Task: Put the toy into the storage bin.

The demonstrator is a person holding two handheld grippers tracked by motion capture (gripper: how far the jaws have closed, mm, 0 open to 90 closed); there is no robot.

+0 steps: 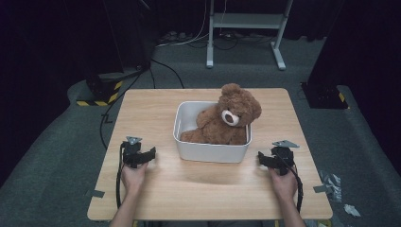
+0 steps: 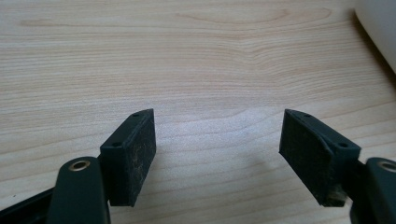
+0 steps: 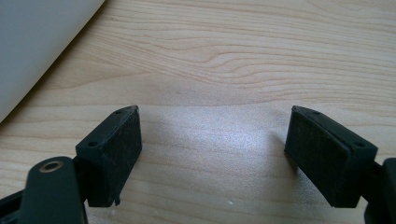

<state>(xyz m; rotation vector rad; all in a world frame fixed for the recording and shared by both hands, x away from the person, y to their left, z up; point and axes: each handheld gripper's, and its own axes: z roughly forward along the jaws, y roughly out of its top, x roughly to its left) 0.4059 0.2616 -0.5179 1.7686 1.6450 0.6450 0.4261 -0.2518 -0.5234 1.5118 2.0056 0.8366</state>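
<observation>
A brown teddy bear (image 1: pixel 228 118) sits upright in a white plastic bin (image 1: pixel 211 152) at the middle of the wooden table (image 1: pixel 203 189). My left gripper (image 1: pixel 140 153) rests low over the table to the left of the bin, held by a hand. Its jaws stand apart with bare wood between the pads (image 2: pixel 138 156). My right gripper (image 1: pixel 270 158) sits to the right of the bin, also in a hand. Its pads (image 3: pixel 119 149) are wide apart over bare wood. The bin's wall (image 2: pixel 380 28) shows at the top right of the left gripper view, and the bin's wall (image 3: pixel 32 42) at the top left of the right gripper view.
The table stands on grey carpet. A white metal stand (image 1: pixel 246 28) and cables lie beyond its far edge. A black base with yellow-black tape (image 1: pixel 101 90) sits at the far left. Scraps of tape (image 1: pixel 331 182) lie on the floor to the right.
</observation>
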